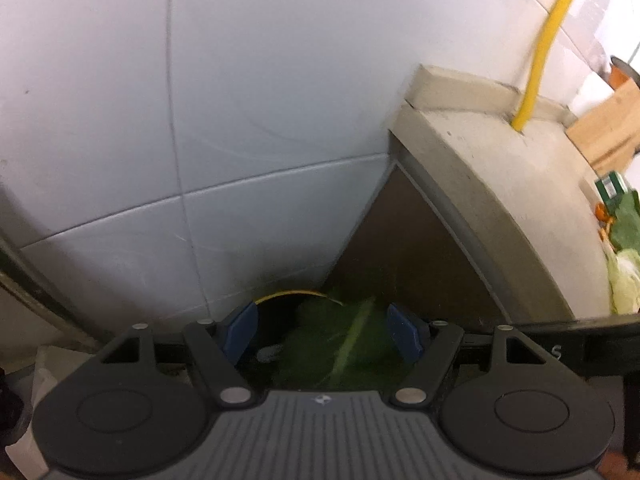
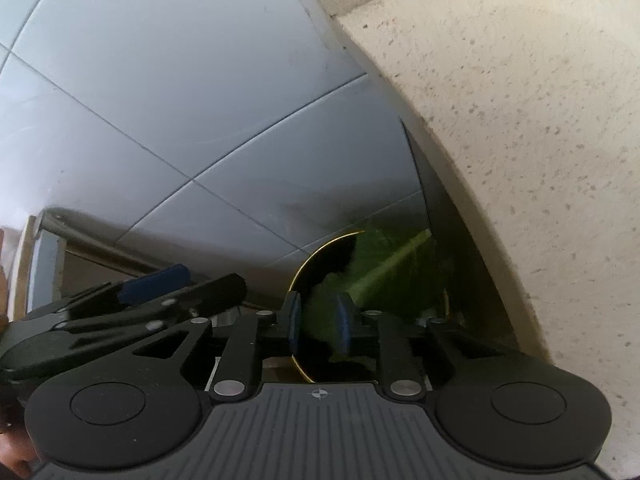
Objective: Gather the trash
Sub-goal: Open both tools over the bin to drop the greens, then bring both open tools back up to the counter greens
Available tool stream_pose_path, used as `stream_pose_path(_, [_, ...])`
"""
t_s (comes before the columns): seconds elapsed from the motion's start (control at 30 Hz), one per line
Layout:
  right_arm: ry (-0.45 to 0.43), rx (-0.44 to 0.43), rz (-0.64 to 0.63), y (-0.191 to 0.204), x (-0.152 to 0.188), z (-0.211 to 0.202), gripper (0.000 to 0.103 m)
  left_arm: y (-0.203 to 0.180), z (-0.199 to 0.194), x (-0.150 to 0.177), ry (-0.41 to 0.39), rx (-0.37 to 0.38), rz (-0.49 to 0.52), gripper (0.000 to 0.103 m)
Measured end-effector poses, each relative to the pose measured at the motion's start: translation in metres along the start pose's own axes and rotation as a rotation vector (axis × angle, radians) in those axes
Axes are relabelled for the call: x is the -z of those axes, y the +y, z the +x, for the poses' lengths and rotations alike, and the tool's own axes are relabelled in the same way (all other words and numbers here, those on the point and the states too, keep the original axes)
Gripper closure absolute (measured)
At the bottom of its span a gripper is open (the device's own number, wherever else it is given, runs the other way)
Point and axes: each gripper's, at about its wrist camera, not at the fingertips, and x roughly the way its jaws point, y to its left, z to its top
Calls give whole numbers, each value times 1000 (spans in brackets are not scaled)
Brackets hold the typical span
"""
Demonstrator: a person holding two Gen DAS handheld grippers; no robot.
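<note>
Both claws point down into the black bin (image 2: pixel 320 264) by the desk's end, so scraps drop straight in. The right claw (image 2: pixel 318 326) stands apart over a green leaf (image 2: pixel 384 268) already inside; the left claw (image 1: pixel 322 330) gapes wide, empty. More greens (image 1: pixel 624 280) wait along the desk's near edge.

Glossy, smooth pale wall tiles (image 1: pixel 248 100) meet a rough, speckled beige stone countertop (image 2: pixel 520 128); matt black plastic gripper bodies carry blue rubbery-looking pads (image 1: pixel 242 326) above a ribbed green leaf (image 1: pixel 340 340).
</note>
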Motion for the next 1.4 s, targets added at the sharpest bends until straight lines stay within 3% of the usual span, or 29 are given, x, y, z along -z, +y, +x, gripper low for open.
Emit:
stream_pose_path(0.07, [-9, 14, -2, 2, 2, 1, 61, 2, -1, -1, -9, 1, -12, 37])
stream_pose_path(0.43, [-20, 37, -24, 7, 4, -13, 60, 5, -7, -4, -45, 16, -37, 37])
stream_pose_path(0.67, [-61, 71, -35, 12, 9, -31, 52, 0, -14, -5, -80, 45, -24, 37])
stream_pose_path(0.9, [-140, 97, -19, 10, 20, -63, 42, -6, -24, -7, -125, 82, 3, 36])
stream_pose_path(1.4, [-319, 122, 23, 3, 48, -137, 37, -21, -35, -4, -179, 120, 71, 36])
